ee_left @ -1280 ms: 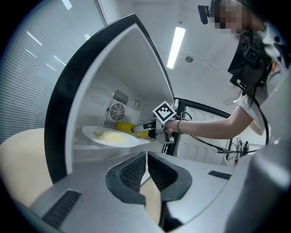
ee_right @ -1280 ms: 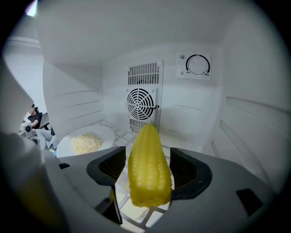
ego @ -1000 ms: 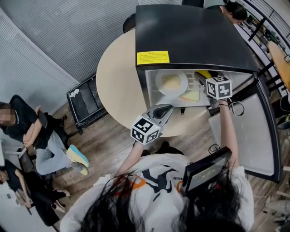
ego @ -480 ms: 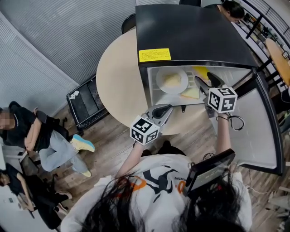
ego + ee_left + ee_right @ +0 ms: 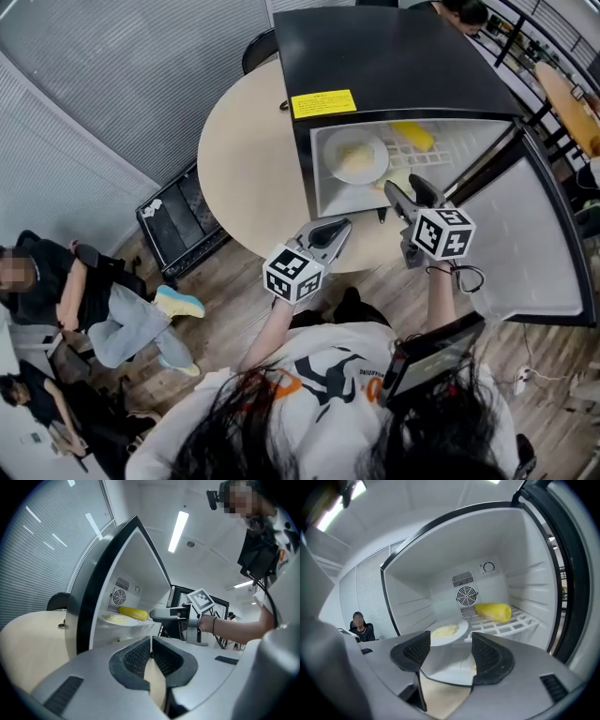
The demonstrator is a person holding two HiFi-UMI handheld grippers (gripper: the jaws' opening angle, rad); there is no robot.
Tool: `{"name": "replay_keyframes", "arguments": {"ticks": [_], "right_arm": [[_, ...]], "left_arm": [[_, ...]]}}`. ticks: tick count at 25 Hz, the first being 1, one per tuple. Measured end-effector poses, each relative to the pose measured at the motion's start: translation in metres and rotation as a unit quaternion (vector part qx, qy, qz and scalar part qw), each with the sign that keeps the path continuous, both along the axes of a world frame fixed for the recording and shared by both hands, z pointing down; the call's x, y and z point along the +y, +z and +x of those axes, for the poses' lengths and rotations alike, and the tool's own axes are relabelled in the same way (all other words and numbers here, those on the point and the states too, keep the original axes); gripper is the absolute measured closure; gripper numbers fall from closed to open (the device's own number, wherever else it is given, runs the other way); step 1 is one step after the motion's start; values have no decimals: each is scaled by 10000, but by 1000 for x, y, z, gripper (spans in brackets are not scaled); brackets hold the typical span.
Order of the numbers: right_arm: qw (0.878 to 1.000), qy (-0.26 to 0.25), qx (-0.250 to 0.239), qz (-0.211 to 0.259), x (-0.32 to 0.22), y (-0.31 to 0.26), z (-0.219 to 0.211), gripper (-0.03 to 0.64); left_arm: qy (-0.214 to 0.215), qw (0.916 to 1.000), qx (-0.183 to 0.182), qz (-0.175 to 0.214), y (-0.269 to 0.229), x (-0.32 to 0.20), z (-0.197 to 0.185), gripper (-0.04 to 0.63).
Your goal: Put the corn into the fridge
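Observation:
The yellow corn (image 5: 493, 611) lies on the white wire shelf (image 5: 511, 623) at the back right of the open black mini fridge (image 5: 394, 66); it also shows in the head view (image 5: 412, 135) and the left gripper view (image 5: 132, 614). My right gripper (image 5: 451, 652) hangs open and empty just outside the fridge mouth, also seen from above (image 5: 401, 191). My left gripper (image 5: 151, 654) is shut with nothing in it, low over the table's front edge (image 5: 336, 231). A white plate of pale food (image 5: 447, 631) rests on the shelf left of the corn.
The fridge door (image 5: 534, 244) stands swung open on the right. The fridge sits on a round beige table (image 5: 248, 159). A black cart (image 5: 178, 220) stands left of the table. A seated person (image 5: 66, 300) is at the far left.
My right gripper has drawn back out of the fridge toward me, open and empty, leaving the corn on the shelf. The left gripper has stayed put.

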State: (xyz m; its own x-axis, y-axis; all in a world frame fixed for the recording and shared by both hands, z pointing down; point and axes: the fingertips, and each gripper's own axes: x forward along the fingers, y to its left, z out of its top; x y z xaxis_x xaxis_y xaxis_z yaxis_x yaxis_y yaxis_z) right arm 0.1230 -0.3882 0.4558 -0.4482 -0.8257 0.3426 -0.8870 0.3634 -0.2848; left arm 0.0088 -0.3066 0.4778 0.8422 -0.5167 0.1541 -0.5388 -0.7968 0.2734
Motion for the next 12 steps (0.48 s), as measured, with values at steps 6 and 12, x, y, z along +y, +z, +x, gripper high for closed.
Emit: {"name": "replay_keyframes", "arguments": {"ticks": [6, 12], "right_arm": [[9991, 353, -240, 29, 44, 5, -25, 407], [9975, 589, -374, -61, 87, 15, -50, 466]], "left_arm": [[239, 9997, 52, 11, -2, 24, -14, 584], [552, 9985, 6, -27, 4, 53, -24, 584]]}}
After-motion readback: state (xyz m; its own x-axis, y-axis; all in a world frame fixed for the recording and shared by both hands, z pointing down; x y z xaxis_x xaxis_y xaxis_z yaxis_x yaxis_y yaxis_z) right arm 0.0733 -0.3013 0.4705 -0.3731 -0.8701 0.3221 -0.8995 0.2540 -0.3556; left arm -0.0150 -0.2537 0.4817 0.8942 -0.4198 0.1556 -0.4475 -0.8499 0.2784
